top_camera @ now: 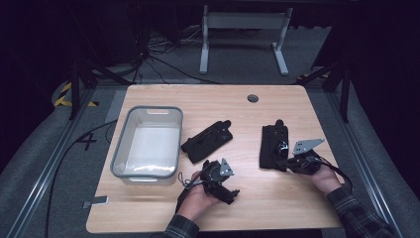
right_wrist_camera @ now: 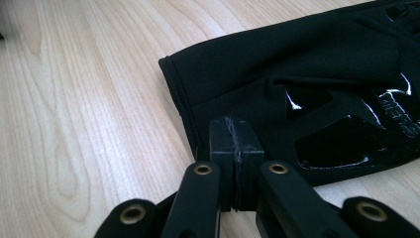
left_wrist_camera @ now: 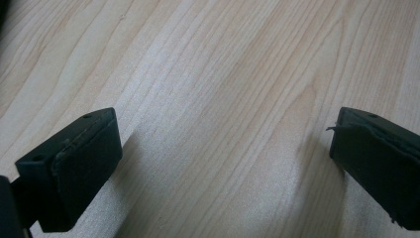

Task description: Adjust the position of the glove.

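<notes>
Glove (right_wrist_camera: 277, 79) on my right, well clear of the bin (top_camera: 148, 144), lies lengthwise with fingers pointing away from me, its fingers cut off, cuff pinched in my right gripper (right_wrist_camera: 236, 144); left gripper (left_wrist_camera: 223, 163) gapes wide.

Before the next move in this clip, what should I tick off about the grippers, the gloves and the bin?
1. Right gripper closed at the cuff edge of the right-hand black fabric glove: ok; whether fabric is pinched, cannot tell.
2. Left gripper open, jaws wide apart over bare wood: ok.
3. Second black fabric glove lying free on the light wooden table, apart from both grippers: ok.
4. Grey-rimmed translucent plastic bin upright at the table's left: ok.
5. Bin holds no glove: ok.
</notes>
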Demonstrator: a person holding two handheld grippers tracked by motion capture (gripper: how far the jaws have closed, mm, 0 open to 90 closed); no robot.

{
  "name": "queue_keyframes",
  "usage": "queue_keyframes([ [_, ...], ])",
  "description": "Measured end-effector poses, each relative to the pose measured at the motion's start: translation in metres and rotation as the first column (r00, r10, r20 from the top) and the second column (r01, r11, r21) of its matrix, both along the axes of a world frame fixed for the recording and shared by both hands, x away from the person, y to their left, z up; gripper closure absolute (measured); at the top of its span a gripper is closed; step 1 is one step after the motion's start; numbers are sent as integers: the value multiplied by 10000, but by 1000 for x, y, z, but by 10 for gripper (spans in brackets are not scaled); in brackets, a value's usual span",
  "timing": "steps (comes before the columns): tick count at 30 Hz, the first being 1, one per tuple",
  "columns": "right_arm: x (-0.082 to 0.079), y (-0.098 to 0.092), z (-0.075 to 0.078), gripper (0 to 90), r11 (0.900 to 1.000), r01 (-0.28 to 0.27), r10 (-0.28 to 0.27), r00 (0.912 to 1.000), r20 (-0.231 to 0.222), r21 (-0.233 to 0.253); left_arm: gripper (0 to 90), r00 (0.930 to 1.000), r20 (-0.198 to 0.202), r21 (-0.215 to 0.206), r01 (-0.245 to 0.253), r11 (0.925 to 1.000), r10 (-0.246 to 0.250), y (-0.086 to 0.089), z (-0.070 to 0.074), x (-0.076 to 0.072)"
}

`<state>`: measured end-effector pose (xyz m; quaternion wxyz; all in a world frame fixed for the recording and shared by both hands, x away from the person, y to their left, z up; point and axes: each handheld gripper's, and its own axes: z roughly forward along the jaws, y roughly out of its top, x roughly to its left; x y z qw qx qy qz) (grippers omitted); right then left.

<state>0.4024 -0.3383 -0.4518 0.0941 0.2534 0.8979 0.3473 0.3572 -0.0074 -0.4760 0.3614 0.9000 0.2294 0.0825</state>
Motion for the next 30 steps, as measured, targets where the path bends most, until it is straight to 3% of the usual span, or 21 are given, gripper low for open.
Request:
queue_keyframes([
  [16,-19,-15,2,899,9998,-180,180,9990,-398,7,0,10000,9,-3,-5,10000,5,0,0,0],
  [30,-48,-24,1,900,9994,-352,355,9979,-548,66,0,10000,13,-2,-28,10000,28,0,0,0],
])
